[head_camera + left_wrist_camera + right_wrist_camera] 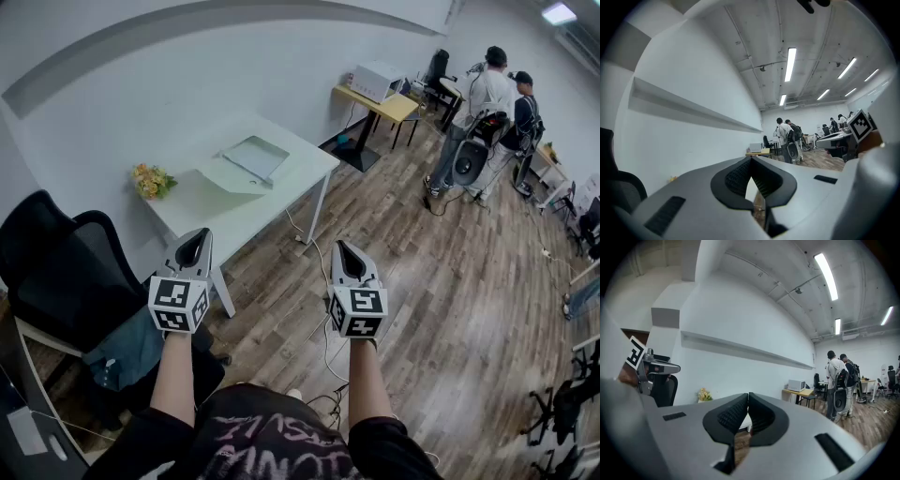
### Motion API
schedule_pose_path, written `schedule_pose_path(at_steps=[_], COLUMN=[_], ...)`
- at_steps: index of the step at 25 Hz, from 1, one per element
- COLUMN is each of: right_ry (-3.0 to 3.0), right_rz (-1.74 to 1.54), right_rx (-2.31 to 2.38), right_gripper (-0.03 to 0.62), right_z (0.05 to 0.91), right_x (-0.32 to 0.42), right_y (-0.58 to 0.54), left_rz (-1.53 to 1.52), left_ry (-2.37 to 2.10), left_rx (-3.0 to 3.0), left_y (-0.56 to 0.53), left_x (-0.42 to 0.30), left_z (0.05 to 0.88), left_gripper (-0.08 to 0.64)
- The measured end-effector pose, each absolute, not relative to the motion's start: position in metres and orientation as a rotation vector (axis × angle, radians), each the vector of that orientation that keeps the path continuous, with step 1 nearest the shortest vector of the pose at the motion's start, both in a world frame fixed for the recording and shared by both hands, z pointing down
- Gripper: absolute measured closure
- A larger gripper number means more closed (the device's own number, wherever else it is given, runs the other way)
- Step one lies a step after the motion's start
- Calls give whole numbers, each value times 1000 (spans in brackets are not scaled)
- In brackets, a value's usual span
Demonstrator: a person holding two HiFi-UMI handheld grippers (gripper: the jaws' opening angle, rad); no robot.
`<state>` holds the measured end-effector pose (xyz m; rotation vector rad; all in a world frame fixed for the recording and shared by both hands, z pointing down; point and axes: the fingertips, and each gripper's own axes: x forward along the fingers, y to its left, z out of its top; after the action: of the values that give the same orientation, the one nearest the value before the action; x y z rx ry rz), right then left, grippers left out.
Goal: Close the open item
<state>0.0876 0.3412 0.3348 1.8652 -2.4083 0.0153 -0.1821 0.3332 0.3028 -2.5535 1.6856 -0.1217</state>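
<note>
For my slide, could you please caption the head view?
Left gripper and right gripper, shut, facing open laptop on table.

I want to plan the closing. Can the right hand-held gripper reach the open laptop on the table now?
Probably not yet. The right hand-held gripper hangs over the floor, short of the table; the laptop lies farther in. Nothing blocks the way.

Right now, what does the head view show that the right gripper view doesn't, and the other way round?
Only the head view: the open, pale laptop-like item on the white rectangular table, and, from above, the grey left gripper and right gripper. Only the right gripper view: long ceiling strip lights and that gripper's black ribbed pads close up, pressed together. Both: the yellow flower bunch, the two standing people, the yellow-topped table.
</note>
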Motion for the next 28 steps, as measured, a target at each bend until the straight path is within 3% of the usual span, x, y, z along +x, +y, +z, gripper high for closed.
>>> schedule_pose_path(at_steps=[28], right_ry=[-2469], right_rz=[48], right_rx=[1802], right_gripper=[568], right_z=[356], right_x=[166], right_y=[351], left_rz=[-119], left_ry=[1684], left_rx=[-2576], left_y=[359], left_x=[-106], left_z=[312], left_gripper=[546])
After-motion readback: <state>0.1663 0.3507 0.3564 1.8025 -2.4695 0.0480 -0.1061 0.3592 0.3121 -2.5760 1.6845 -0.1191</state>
